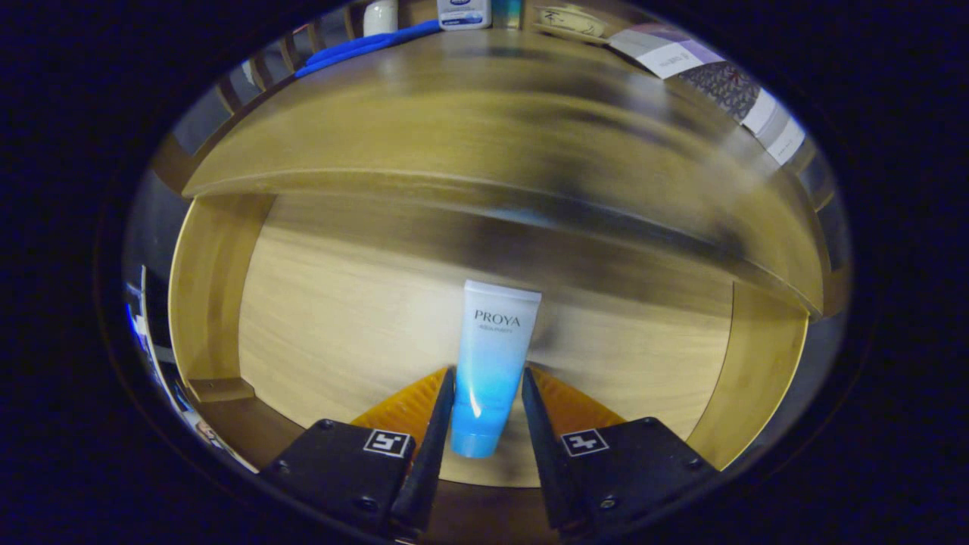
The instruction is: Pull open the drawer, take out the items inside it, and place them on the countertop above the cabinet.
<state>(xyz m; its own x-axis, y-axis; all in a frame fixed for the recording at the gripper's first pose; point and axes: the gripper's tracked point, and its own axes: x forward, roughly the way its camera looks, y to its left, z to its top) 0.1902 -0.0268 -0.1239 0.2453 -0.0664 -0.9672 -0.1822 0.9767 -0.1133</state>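
My gripper (488, 371) is shut on a white-to-blue tube (492, 356), both fingers pressing its sides near the lower half. The tube's blue cap end points back toward me and its flat white end points away. Below and around it is the open wooden drawer (341, 325), seen from above; I see nothing else on its floor. Beyond the tube runs the cabinet's wooden countertop (469, 113), blurred by motion while the tube stays sharp.
The drawer's side walls (212, 288) stand left and right of the fingers. At the countertop's far edge sit a white bottle (380, 17), a blue flat item (363, 47), a white-and-blue jar (463, 14), a dish (568, 21) and printed papers (711, 76).
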